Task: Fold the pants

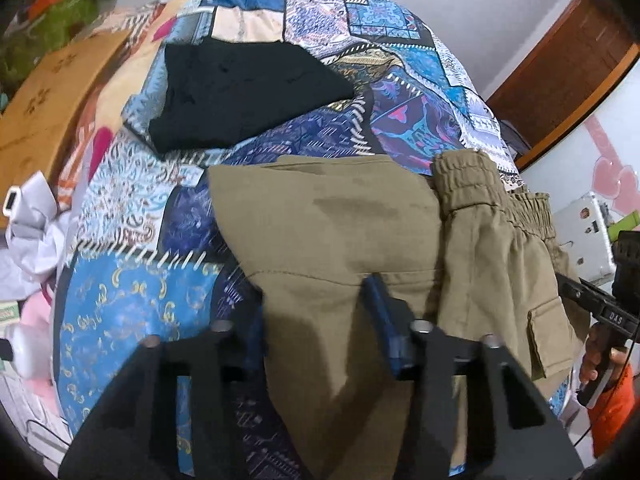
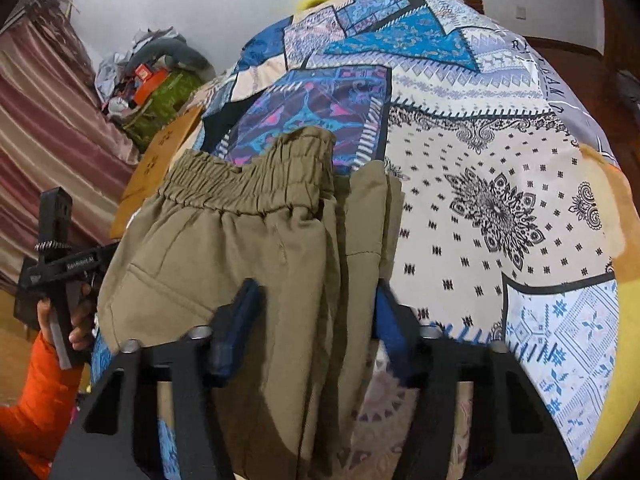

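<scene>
Olive-khaki cotton pants (image 1: 340, 232) with a gathered elastic waistband lie on the blue patchwork bedspread (image 1: 132, 300), near a folded black garment (image 1: 248, 92). Left gripper (image 1: 316, 332) and right gripper (image 2: 316, 312) each stand partly open astride cloth (whether the pads actually pinch, I cannot tell). Best to close both firmly on all layers before lifting the fold evenly.

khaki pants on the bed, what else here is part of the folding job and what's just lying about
Job:
khaki pants
left gripper
right gripper
patchwork bedspread

Lying about:
black garment
laptop
crumpled white cloth
</scene>
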`<state>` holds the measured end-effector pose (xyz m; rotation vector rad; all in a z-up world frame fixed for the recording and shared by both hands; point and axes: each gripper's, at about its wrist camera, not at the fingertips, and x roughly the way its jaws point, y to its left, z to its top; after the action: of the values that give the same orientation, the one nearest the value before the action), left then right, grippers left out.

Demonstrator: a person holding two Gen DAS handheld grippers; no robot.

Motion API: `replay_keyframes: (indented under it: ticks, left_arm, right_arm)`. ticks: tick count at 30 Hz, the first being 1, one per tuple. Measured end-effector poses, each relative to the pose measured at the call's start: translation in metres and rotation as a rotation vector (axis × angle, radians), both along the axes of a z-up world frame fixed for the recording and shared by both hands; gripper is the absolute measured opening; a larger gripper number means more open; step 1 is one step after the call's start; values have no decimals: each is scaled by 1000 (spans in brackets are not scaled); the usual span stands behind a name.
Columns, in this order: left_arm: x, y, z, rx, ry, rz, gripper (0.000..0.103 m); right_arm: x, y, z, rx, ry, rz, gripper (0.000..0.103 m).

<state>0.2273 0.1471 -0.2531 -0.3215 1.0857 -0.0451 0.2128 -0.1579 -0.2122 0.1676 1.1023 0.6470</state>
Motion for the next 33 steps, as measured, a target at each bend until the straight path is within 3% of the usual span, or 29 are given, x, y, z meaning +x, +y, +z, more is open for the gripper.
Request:
replay_keyframes:
  ticks: [4,7,10,19,26,33]
  left_arm:
    - [8,-16,9,120,-20,15,11]
    - [9,-29,19,222,-53,9,9]
    - [6,-36,33,305,-108,1,8]
    - [10,-41,88,383,-254,-12,6]
    - [35,-15,131,403,-354,26,6]
    - [68,21,141,442,-398,69,6]
  right_arm:
    - [3,4,2,16,-4,-9,23]
    - [2,9,8,9,-38,10,13]
    - [0,13,18,-21,-96,28,10]
    - [14,25,61,-10,-219,33,9]
    - [46,51,101,6,-334,37,9]
    - [89,89,116,14,-385,51,9]
